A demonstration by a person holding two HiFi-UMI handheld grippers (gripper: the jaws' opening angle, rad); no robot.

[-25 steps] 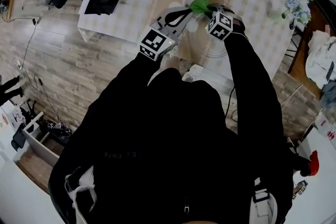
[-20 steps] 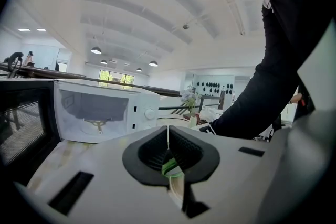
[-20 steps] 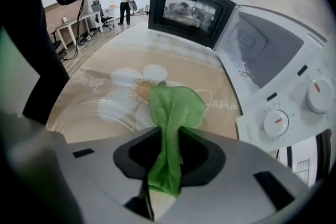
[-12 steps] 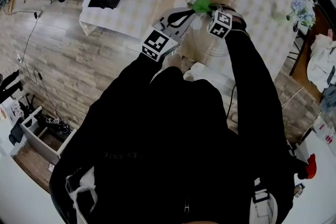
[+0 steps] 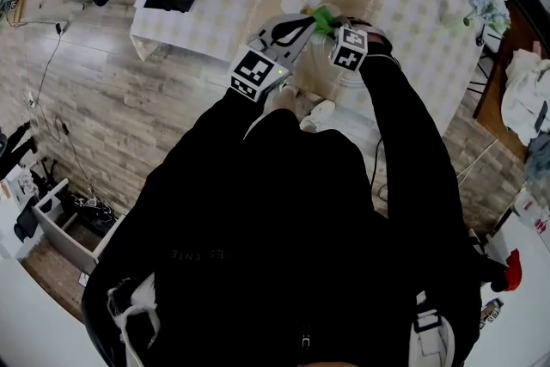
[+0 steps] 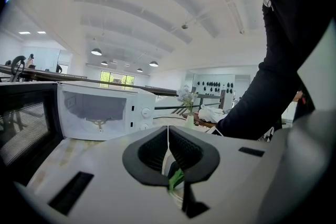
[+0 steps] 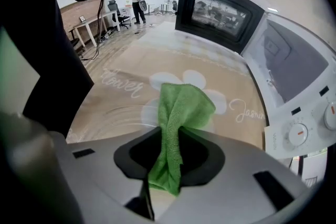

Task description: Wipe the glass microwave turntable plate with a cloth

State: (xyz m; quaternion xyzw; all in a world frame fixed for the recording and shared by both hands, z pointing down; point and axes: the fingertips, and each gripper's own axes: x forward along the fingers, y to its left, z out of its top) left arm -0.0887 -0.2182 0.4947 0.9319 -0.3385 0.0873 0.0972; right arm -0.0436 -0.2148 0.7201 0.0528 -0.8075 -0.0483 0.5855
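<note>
While cloth sits clenched in right gripper jaws, left gripper jaws pinch plate rim.

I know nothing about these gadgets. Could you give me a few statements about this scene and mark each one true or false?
1. The right gripper holds a green cloth. True.
2. The microwave has its door shut. False: the door stands open.
3. The tablecloth has a flower print. True.
4. The left gripper is wide open. False: its jaws are closed on a thin edge, apparently the plate.
</note>
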